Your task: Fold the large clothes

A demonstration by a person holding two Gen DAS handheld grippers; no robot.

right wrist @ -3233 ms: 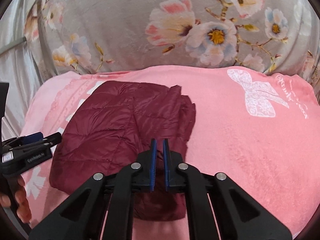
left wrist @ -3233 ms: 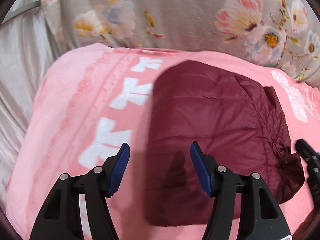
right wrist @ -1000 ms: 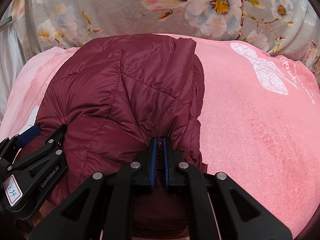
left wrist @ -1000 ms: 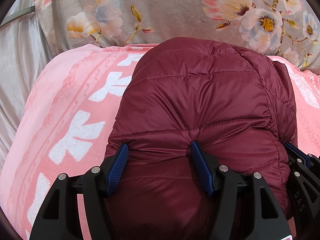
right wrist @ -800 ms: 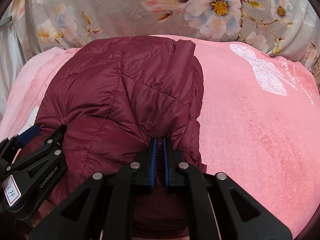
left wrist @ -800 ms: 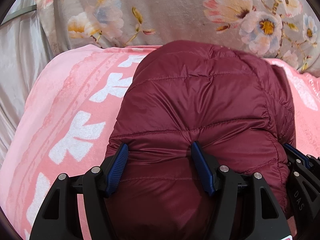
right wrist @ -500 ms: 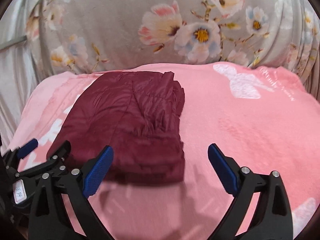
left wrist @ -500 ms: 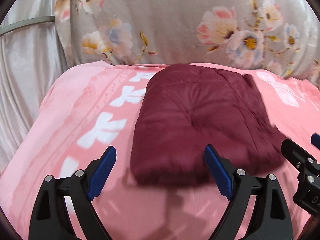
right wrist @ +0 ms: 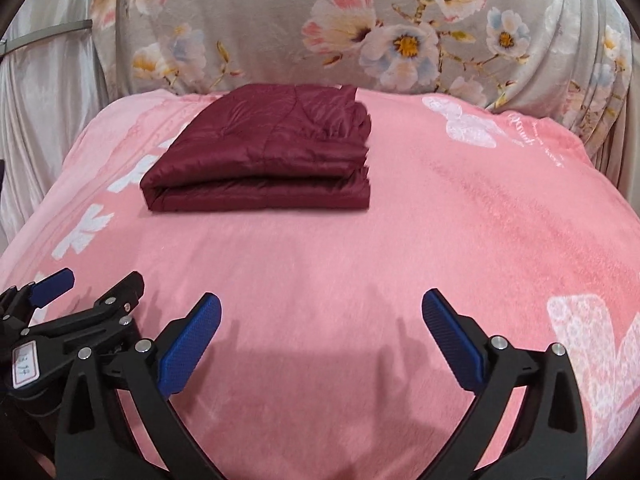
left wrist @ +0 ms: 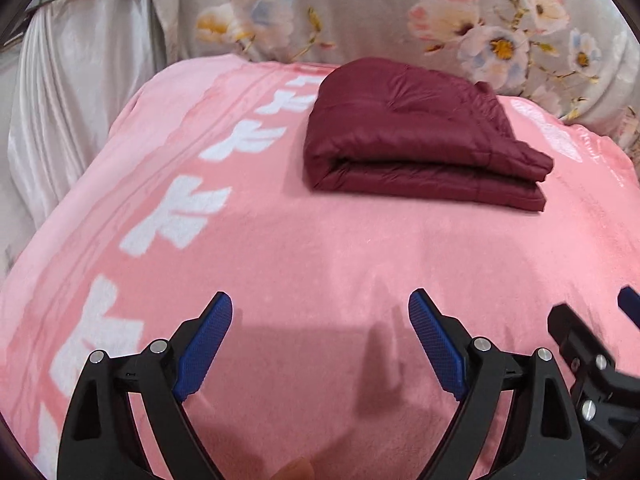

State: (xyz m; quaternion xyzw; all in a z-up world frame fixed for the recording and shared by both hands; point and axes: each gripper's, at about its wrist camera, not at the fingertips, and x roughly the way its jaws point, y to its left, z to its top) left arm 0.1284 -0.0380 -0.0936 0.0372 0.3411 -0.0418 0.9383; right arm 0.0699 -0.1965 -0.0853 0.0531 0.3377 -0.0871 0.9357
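Note:
A dark red quilted jacket (left wrist: pixel 416 136) lies folded into a thick rectangular bundle at the far side of the pink blanket (left wrist: pixel 320 240). My left gripper (left wrist: pixel 320 300) hovers over bare blanket well short of the bundle, open, nothing between its blue pads. In the right wrist view the folded jacket (right wrist: pixel 264 152) sits far left of centre. My right gripper (right wrist: pixel 322 298) is also open and empty, held back from it. The left gripper (right wrist: pixel 100 280) shows at the lower left of that view, close beside the right one.
A grey floral cover (right wrist: pixel 280 20) rises behind the blanket (right wrist: pixel 440 220). Silvery cloth (left wrist: pixel 80 80) hangs off the left side. The blanket falls away at its left and right edges. White bow prints (right wrist: pixel 468 128) mark its surface.
Both grippers let go of the jacket and opened wide, then drew back toward the near side. The jacket now rests folded, far from both.

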